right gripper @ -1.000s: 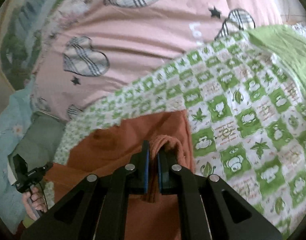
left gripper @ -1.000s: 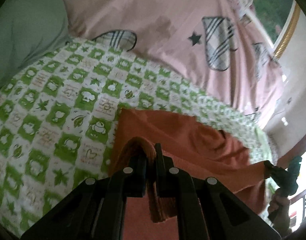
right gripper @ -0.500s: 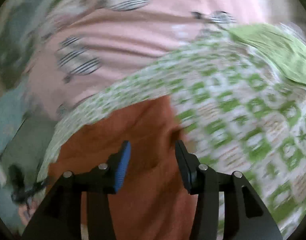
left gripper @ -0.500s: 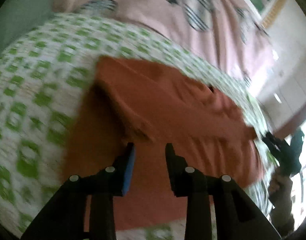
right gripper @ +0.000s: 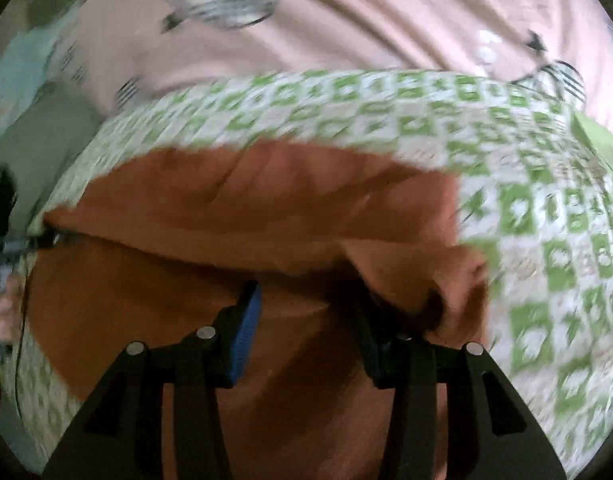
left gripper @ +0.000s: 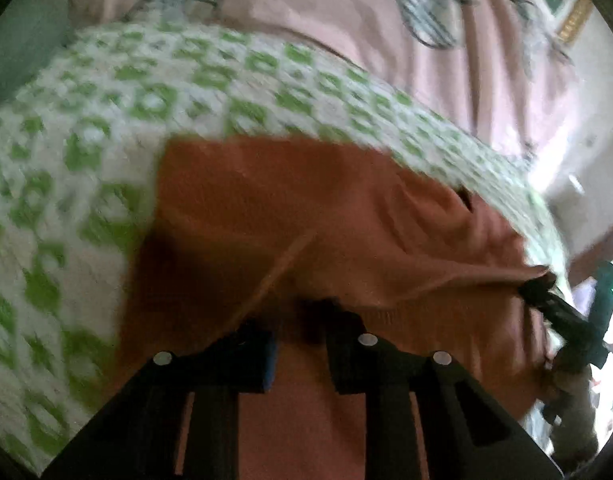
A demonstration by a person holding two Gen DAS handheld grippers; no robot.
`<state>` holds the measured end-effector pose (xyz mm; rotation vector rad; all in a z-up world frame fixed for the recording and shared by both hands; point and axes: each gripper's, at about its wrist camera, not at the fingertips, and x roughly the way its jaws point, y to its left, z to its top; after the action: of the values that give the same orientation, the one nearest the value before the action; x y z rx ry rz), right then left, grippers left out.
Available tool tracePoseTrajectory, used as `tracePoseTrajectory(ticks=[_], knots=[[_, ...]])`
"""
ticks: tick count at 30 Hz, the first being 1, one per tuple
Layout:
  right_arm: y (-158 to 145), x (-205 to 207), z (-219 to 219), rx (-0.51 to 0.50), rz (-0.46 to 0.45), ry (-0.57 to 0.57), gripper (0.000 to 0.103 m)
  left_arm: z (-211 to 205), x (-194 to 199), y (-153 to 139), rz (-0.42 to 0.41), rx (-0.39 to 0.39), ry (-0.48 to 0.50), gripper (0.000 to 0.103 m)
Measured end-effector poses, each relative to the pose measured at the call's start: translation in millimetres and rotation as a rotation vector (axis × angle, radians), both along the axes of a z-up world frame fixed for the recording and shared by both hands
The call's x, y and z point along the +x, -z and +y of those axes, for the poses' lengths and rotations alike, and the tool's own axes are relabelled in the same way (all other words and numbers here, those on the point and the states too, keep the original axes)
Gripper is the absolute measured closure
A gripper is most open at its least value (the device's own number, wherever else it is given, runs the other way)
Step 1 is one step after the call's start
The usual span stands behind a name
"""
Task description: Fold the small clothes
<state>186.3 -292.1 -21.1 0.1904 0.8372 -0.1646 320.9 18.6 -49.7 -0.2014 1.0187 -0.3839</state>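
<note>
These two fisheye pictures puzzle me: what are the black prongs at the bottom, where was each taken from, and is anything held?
No robot arm here: a person holds a two-finger gripper in each hand, each with a camera looking along its fingers. One picture shows the left gripper, the other the right gripper. Both point down at an orange garment lying partly folded on a green-and-white checked cloth, with a pink sheet with plaid hearts beyond. The left jaws are closing over the fabric; the right stand apart. Neither visibly grips it, though the pictures are blurred.
</note>
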Motion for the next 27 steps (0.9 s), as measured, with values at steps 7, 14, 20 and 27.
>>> tracePoseTrajectory(ticks=[7,14,20,27], knots=[[-32,-1,-57,0.093,-0.155,0.243,0.056,36,28,-15,-0.008,-0.083,-0.129,0.072],[-31,-48,-16,0.170,-0.189,0.194,0.055,76,-30,-28,-0.065,-0.159,-0.222,0.045],[-13,-84,35,0.239,-0.188,0.130,0.052,100,-79,-37,-0.095,-0.217,-0.287,0.044],[3,-99,72,0.295,-0.154,0.085,0.051,94,-117,-43,-0.082,-0.242,-0.221,0.044]])
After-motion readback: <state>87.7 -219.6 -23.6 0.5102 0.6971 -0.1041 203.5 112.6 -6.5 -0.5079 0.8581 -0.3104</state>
